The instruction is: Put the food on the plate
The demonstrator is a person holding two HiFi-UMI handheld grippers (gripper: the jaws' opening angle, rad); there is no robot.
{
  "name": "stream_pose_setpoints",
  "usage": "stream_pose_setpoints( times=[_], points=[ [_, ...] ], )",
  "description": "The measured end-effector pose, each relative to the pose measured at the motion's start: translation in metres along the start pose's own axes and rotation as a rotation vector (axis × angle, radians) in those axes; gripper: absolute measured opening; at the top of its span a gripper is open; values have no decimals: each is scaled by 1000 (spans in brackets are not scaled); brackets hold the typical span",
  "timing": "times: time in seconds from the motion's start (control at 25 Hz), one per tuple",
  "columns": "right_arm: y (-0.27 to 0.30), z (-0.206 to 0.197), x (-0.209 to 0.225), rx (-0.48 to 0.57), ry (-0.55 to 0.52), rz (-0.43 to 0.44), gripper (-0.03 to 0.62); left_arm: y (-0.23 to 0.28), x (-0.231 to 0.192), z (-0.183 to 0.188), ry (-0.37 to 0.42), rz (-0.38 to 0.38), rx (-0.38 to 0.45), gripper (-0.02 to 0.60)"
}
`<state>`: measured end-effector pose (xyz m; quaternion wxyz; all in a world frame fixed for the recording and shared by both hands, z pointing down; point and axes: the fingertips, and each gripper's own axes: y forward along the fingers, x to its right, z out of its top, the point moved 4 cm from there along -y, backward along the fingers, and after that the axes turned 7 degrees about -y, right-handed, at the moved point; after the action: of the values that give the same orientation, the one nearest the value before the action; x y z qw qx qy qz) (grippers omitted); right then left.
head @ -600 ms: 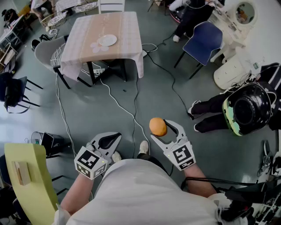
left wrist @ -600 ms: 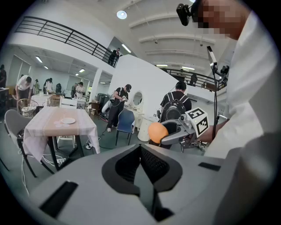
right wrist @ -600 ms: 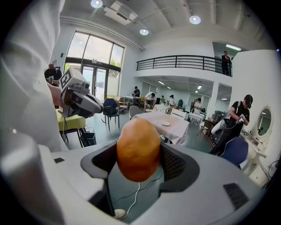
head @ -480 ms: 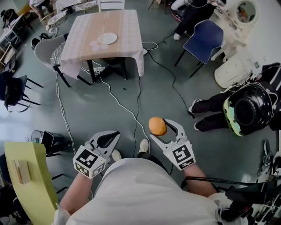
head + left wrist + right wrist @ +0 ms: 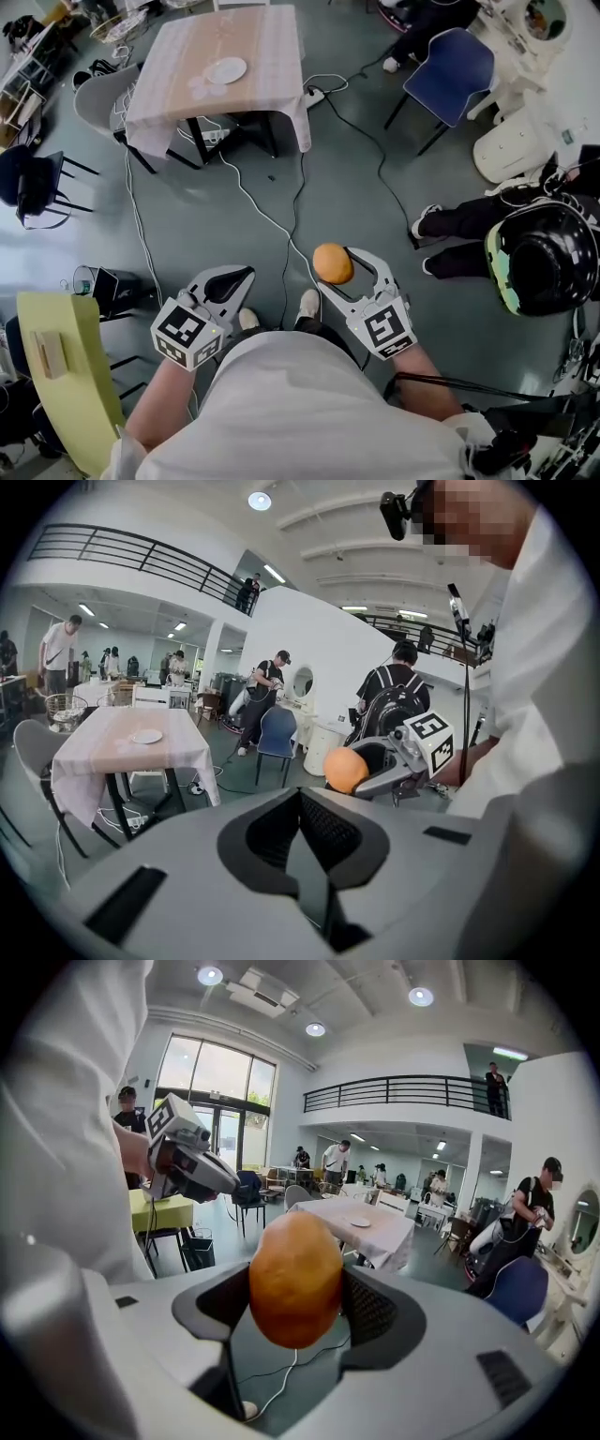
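Note:
An orange-brown rounded food item (image 5: 333, 263) is held off the floor with my right gripper (image 5: 339, 265) shut on it; in the right gripper view the food (image 5: 295, 1279) fills the gap between the jaws. My left gripper (image 5: 241, 276) hovers beside it at the left, shut with nothing in it. A small white plate (image 5: 226, 69) lies on a table with a pale cloth (image 5: 272, 56), far ahead of both grippers. The same plate (image 5: 145, 736) shows in the left gripper view and, as the plate (image 5: 360, 1222), in the right gripper view.
Cables (image 5: 262, 211) run across the grey floor between me and the table. A grey chair (image 5: 94, 103) stands left of the table and a blue chair (image 5: 455, 70) to its right. A yellow-green chair (image 5: 56, 366) is close on my left. A person's legs (image 5: 459, 225) and a black helmet (image 5: 548, 258) are at the right.
The table and plate sit a little higher and further left in the head view. Both grippers have barely shifted, and the right one still holds the food.

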<state>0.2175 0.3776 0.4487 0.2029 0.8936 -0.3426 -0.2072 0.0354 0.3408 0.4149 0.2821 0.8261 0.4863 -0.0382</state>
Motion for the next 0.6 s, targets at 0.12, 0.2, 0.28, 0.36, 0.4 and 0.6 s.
stream_pose_setpoints(
  times=[0.12,0.2,0.28,0.36,0.4,0.6],
  points=[
    [7,-12,19,21,11,35,319,19,3,12,-3,27,0,11],
    [13,-16,30,26,25,58,319,27,4,20,-9,41,9,11],
    [23,-18,40,19,11,73,319,31,-1,24,-15,53,13,11],
    [36,-17,49,13,3,85,319,34,-14,26,-29,64,13,11],
    [45,-16,54,12,3,90,319,36,-23,28,-35,70,16,11],
    [98,5,89,12,4,81,319,47,-84,53,-33,67,56,11]
  ],
)
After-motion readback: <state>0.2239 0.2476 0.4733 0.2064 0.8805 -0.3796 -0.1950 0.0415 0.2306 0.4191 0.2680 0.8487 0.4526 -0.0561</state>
